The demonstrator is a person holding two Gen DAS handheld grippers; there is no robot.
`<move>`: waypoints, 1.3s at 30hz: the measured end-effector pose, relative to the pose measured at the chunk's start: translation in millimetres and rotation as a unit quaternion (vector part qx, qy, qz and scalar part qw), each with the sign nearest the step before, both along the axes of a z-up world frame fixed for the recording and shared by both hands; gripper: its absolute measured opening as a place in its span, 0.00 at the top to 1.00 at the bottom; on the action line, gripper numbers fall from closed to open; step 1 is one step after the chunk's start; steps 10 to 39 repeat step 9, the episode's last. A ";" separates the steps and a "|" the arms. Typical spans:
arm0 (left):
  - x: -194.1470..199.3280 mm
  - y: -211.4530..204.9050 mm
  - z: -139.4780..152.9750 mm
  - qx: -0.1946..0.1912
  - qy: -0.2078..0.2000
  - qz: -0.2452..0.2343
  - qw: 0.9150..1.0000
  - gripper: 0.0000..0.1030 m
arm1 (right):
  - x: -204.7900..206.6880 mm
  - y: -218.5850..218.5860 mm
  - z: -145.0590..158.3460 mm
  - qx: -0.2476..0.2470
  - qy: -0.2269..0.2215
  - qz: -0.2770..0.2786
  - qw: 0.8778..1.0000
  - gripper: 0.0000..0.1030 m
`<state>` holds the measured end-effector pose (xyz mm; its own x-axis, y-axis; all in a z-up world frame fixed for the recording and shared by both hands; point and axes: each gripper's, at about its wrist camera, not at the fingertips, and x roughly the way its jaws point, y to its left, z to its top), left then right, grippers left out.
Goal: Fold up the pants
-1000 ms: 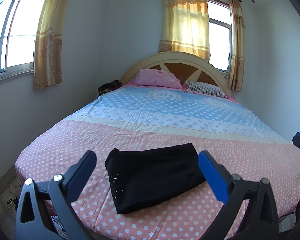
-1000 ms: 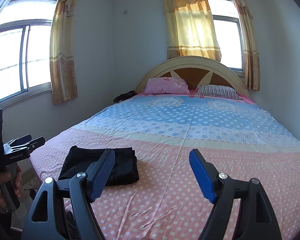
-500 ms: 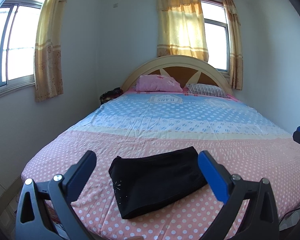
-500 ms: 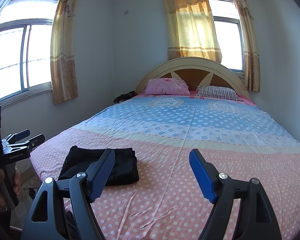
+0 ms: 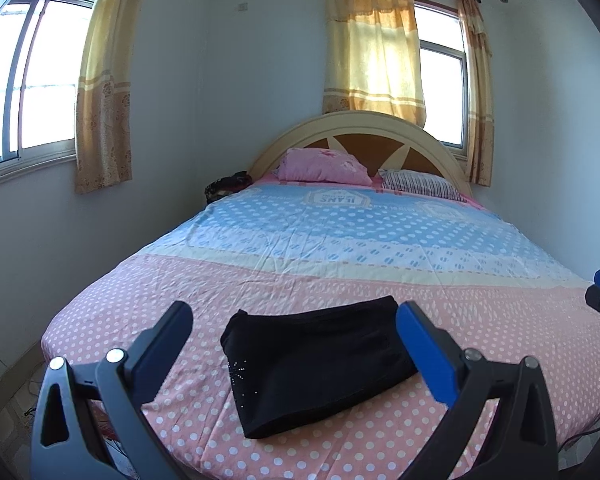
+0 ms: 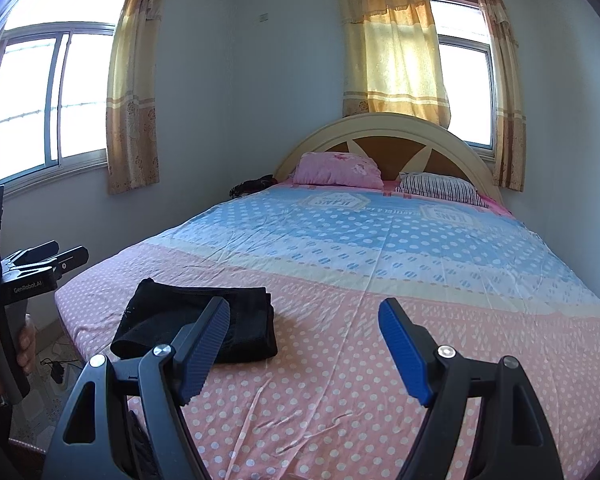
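Black pants (image 5: 316, 364) are lying folded near the bed (image 5: 340, 248) foot; left gripper (image 5: 294, 336) and right gripper (image 6: 304, 334) are hovering wide open, empty. I'd be pressing creases flat.

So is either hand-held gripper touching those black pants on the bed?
Apart. The right wrist view shows the left hand-held gripper off the bed's edge; the right hand-held gripper hangs open short of the pants.

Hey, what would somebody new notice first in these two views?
Probably the black pants, folded into a compact bundle near the foot of the polka-dot bed. Both the left gripper and right gripper hover open above it, holding nothing. A pink pillow sits at the headboard.
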<state>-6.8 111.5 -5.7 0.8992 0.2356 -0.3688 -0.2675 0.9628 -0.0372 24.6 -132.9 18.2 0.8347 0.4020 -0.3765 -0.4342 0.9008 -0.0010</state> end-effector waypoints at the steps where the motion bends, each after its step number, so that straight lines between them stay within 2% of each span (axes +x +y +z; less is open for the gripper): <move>1: -0.2 0.6 -0.7 0.001 0.000 0.001 1.000 0.00 | 0.3 0.5 -0.2 -0.002 0.000 0.001 1.000 0.24; 39: 0.4 1.9 -4.4 0.004 -0.004 -0.001 1.000 0.00 | 1.0 2.2 -2.4 -0.010 -0.001 0.004 1.000 0.24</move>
